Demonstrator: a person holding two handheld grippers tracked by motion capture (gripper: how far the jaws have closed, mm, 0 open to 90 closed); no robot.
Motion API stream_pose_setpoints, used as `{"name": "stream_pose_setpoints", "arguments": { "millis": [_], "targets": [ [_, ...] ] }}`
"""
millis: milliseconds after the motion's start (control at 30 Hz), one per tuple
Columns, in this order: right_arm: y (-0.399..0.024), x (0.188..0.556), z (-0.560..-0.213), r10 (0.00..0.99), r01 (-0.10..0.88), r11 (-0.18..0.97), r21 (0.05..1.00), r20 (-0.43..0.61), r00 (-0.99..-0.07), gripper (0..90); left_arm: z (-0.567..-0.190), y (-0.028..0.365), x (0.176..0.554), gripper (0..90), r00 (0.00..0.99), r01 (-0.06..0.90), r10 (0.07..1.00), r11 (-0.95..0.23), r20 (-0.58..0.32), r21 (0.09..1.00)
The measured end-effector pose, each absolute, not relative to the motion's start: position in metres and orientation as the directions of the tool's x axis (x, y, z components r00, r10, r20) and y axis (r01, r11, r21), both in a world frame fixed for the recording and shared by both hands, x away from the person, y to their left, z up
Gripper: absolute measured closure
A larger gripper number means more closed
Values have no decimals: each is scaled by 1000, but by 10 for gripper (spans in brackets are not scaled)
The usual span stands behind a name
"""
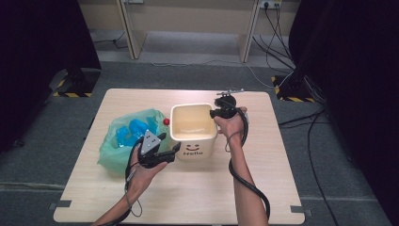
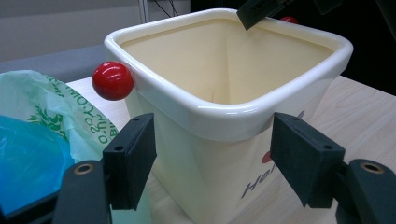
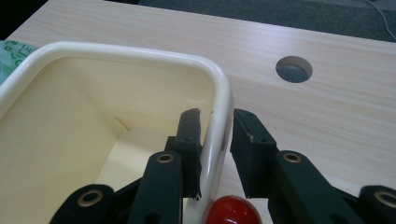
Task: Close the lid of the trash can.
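Item: cream bin (image 1: pixel 193 129), empty, upright on the counter (image 1: pixel 263 188) beside a green bag (image 1: pixel 120 141).
I had the right hand-held gripper (image 3: pixel 217 135) pinching the bin's far rim, one jaw inside, one outside; the left hand-held gripper (image 2: pixel 212 158) stood wide, straddling the near corner untouched. Judged light, rigid, glossy and slip-prone; the rolled rim was the best hold.

Bin (image 2: pixel 224 116) base cut off by the lower edge in the left gripper view; its printed lettering (image 2: pixel 254 186) is partly hidden behind the jaw. Contents of the green bag (image 1: pixel 117 141) are indistinct in the high view. Red knob (image 3: pixel 232 211) is cropped at the bottom of the right gripper view.
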State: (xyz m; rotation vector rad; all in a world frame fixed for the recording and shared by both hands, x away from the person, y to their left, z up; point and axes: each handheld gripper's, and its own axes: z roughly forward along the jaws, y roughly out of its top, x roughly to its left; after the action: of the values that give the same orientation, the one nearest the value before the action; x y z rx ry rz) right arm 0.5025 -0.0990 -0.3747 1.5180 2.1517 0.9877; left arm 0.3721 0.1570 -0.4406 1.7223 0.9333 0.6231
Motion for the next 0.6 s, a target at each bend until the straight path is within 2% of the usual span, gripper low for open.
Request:
{"name": "stream_pose_setpoints", "arguments": {
  "millis": [433, 500, 600],
  "targets": [
    [-109, 492, -377, 903, 702, 215, 679, 137, -408, 668, -440, 158, 372, 311, 555, 288, 831, -161, -28, 944],
    [-110, 491, -378, 905, 703, 205, 681, 141, -401, 617, -441, 158, 372, 309, 559, 290, 829, -158, -32, 944],
    [-114, 491, -377, 911, 692, 188, 697, 139, -388, 597, -440, 157, 371, 300, 565, 286, 824, -152, -38, 946]
  ]
}}
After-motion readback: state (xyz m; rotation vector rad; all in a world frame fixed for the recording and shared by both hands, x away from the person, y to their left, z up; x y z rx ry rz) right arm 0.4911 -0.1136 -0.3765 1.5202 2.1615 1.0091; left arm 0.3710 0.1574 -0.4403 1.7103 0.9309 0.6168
